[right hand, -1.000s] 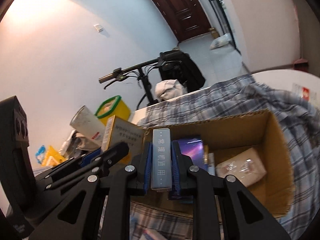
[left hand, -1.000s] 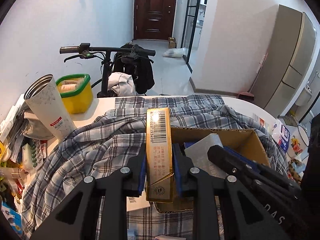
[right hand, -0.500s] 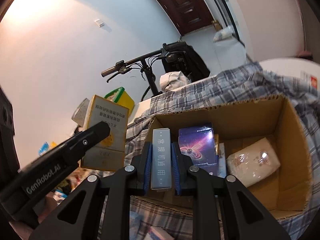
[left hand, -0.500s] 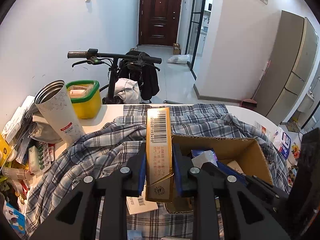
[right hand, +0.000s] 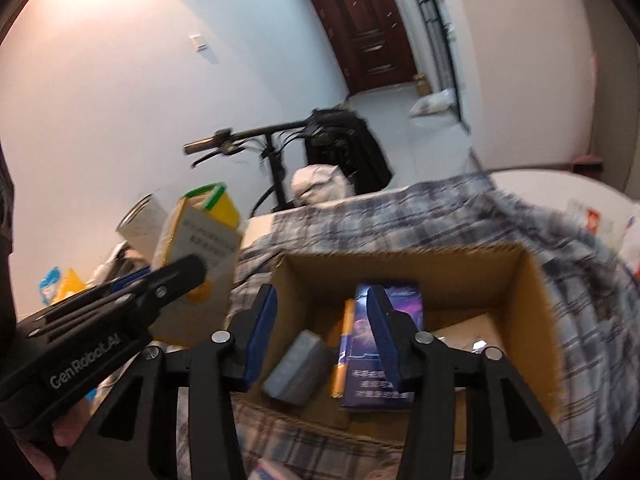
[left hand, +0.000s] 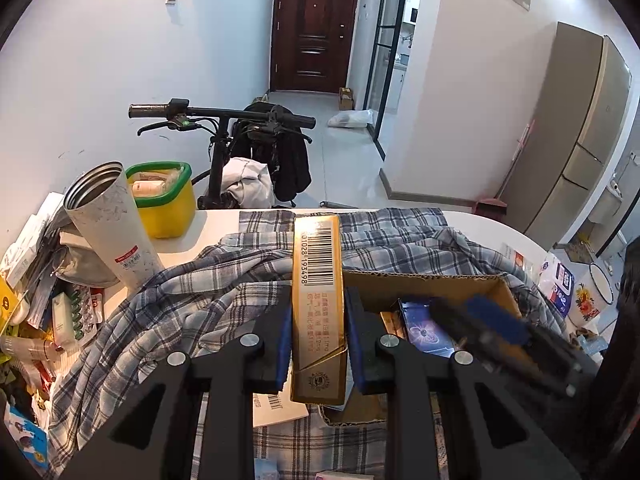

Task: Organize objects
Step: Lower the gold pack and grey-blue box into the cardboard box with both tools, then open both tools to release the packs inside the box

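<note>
My left gripper (left hand: 318,316) is shut on a gold box (left hand: 318,300) with a barcode, held upright just left of the open cardboard box (left hand: 420,280). The gold box also shows in the right wrist view (right hand: 200,256), with the left gripper (right hand: 132,312) at the left. My right gripper (right hand: 320,320) is open and empty above the cardboard box (right hand: 532,304). A grey-blue box (right hand: 296,364) lies tilted inside it, beside a purple-blue box (right hand: 384,344) and an orange stick (right hand: 344,344). The right gripper shows blurred in the left wrist view (left hand: 480,320).
The cardboard box sits on a plaid shirt (left hand: 180,300) spread over a white table (left hand: 200,228). A tall metal-rimmed cup (left hand: 112,224), a yellow bin with green rim (left hand: 164,196) and packet clutter (left hand: 48,312) crowd the left. A bicycle (left hand: 224,120) stands behind the table.
My right gripper has opened and dropped the grey-blue box into the cardboard box. The left gripper has kept the gold box and drawn back a little.
</note>
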Demonstrator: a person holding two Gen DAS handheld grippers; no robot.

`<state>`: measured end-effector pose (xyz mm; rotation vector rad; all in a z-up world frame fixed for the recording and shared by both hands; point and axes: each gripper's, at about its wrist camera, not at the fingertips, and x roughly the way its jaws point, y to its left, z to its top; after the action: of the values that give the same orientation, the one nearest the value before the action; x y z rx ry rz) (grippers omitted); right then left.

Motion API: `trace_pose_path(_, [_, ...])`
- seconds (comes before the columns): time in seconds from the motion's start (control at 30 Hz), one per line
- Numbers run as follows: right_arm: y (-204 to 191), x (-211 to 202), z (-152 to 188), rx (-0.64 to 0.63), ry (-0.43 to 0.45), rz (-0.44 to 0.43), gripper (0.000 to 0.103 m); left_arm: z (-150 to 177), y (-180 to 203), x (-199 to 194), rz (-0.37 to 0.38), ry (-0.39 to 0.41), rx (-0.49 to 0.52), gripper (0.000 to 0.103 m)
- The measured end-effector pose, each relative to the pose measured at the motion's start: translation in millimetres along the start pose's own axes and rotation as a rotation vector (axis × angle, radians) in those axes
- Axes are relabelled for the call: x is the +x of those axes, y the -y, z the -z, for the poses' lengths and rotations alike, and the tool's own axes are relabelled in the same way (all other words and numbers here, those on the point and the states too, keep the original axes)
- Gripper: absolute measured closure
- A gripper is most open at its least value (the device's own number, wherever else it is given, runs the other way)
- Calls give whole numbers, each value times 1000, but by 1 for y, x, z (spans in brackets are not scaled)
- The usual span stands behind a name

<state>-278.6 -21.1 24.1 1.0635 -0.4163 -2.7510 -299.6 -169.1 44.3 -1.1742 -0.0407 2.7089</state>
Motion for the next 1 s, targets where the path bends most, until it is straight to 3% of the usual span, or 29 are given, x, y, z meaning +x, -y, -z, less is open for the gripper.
trace_pose_path(0.2, [34, -6, -19, 95, 13, 46, 57, 6, 15, 15, 57, -50, 45, 78])
trace_pose_path(0.43, [47, -15, -28, 101, 32, 81, 57, 21, 34, 48, 116, -153, 69, 78])
trace_pose_path(0.8, [43, -6, -23, 92, -3, 55, 57, 36, 42, 75, 8, -196, 85, 78])
trace_pose_path(1.0, [44, -9, -24, 92, 3, 56, 57, 36, 41, 79, 45, -206, 69, 78])
